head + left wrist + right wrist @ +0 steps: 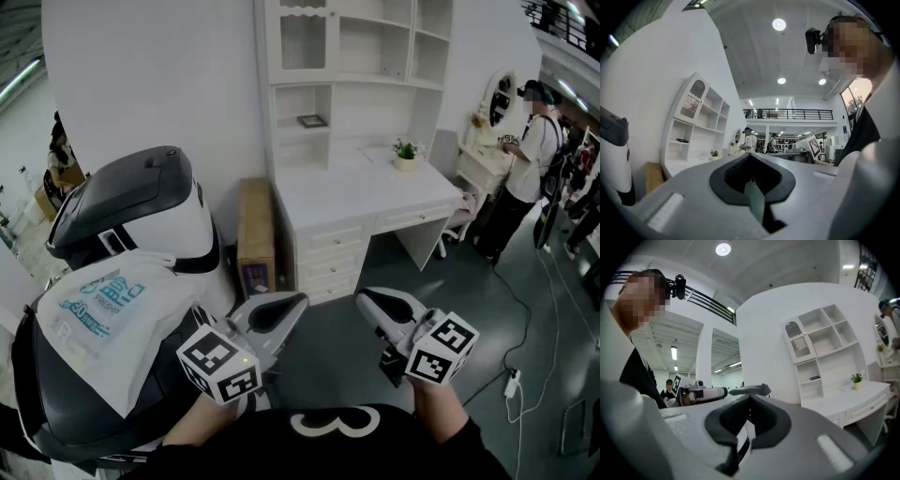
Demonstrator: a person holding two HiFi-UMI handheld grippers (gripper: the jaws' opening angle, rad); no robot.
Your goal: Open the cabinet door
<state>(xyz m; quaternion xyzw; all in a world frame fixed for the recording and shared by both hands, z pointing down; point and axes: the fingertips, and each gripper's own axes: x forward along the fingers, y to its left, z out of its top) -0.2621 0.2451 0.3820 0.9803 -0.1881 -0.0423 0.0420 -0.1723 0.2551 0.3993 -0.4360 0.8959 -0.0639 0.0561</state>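
The cabinet door [303, 42], white with an arched glass pane, is shut at the upper left of the white hutch [375, 56] over the desk [366, 192]. It also shows in the left gripper view as the door [693, 99] and in the right gripper view as the door [798, 341]. My left gripper [296, 303] and right gripper [366, 299] are held level close to my body, well short of the desk. Both are shut with nothing between their jaws, as seen at the left gripper [750, 155] and the right gripper [750, 398].
A large white-and-black machine [141, 211] draped with a plastic bag [112, 309] stands at my left. A cardboard box [255, 234] leans beside the desk. A potted plant [405, 150] sits on the desktop. A person [530, 159] stands at the right, and a cable with plug strip [512, 382] lies on the floor.
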